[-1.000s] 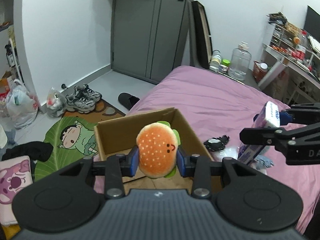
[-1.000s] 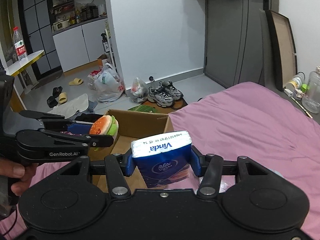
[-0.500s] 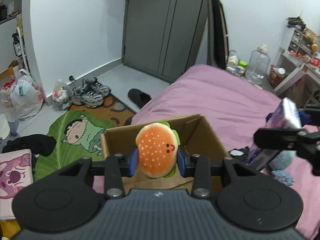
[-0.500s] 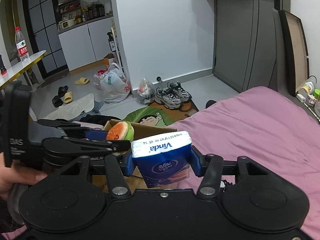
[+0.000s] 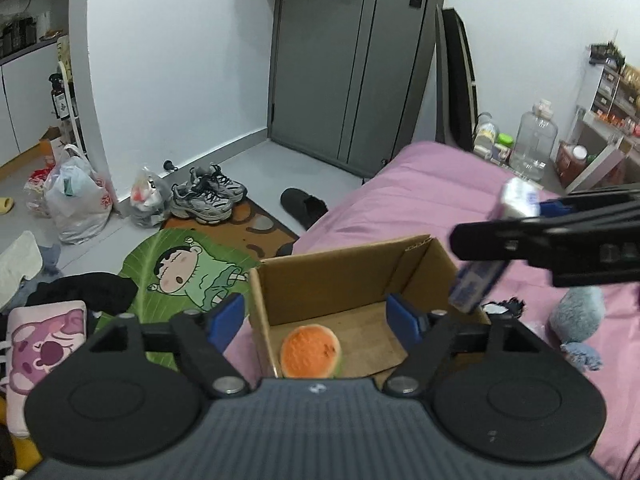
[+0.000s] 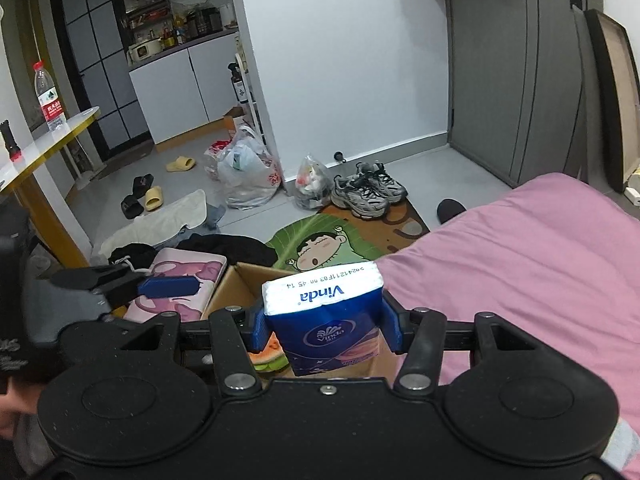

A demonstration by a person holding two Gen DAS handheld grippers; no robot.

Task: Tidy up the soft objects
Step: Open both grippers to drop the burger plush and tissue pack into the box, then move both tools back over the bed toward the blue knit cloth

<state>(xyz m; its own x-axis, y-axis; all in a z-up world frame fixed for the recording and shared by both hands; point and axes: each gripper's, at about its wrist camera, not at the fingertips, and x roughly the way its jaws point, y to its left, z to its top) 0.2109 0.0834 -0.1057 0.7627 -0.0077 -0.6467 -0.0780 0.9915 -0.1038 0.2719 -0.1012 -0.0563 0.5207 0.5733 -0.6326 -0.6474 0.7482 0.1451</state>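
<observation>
Down in the cardboard box (image 5: pixel 352 280) lies the burger plush (image 5: pixel 310 353), my left gripper (image 5: pixel 316 318) spread empty above it, while my right gripper (image 6: pixel 324 326) squeezes the tissue pack (image 6: pixel 326 312) by its sides, light, squashy, probably slippery.

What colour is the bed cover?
Pink-purple, plain; the bed cover shows best in the right wrist view.

small room with white walls (image 5: pixel 180 60) and a grey door (image 5: pixel 352 60); grey floor (image 6: pixel 420 168) with a cartoon mat (image 5: pixel 188 268), sneakers (image 5: pixel 208 196) and plastic bags (image 6: pixel 248 172); bed (image 6: pixel 540 256) under a pink sheet; white kitchen cabinets (image 6: pixel 192 88) beyond; yellow-edged desk (image 6: pixel 48 144) at left.
</observation>
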